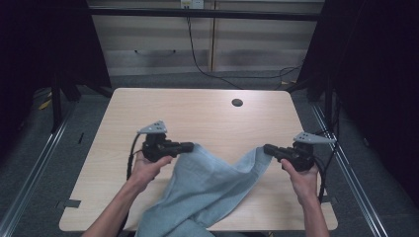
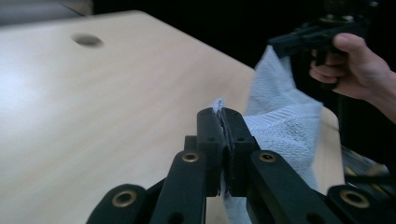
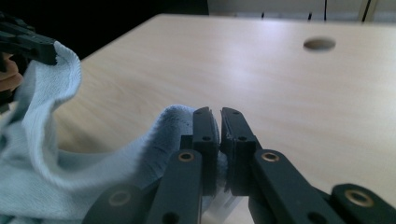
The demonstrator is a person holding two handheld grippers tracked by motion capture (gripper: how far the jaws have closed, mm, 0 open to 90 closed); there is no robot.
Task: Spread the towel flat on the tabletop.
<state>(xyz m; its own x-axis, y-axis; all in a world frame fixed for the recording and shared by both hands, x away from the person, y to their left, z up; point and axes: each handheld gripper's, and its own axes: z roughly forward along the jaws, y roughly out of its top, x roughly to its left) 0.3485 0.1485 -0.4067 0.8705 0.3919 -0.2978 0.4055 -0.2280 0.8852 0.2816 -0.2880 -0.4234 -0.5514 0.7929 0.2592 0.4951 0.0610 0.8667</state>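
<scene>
Pale blue terry towel [image 1: 207, 182] sagging, each hand-held gripper, left [image 1: 190, 146], right [image 1: 267, 148], clamping a corner

Light wood table [image 1: 197, 113] with a round cable hole [image 1: 237, 102] near the far edge, right of middle. Behind it there's a pale cabinet [image 1: 163, 44] with a black cable [image 1: 197, 59] hanging down to the grey floor [image 1: 34, 163]. Metal rails [image 1: 37, 158] run along both sides.

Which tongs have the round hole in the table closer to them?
The right tongs. The round hole sits on the table's far right part, nearer them than the left tongs. Both pinch the blue towel.
</scene>
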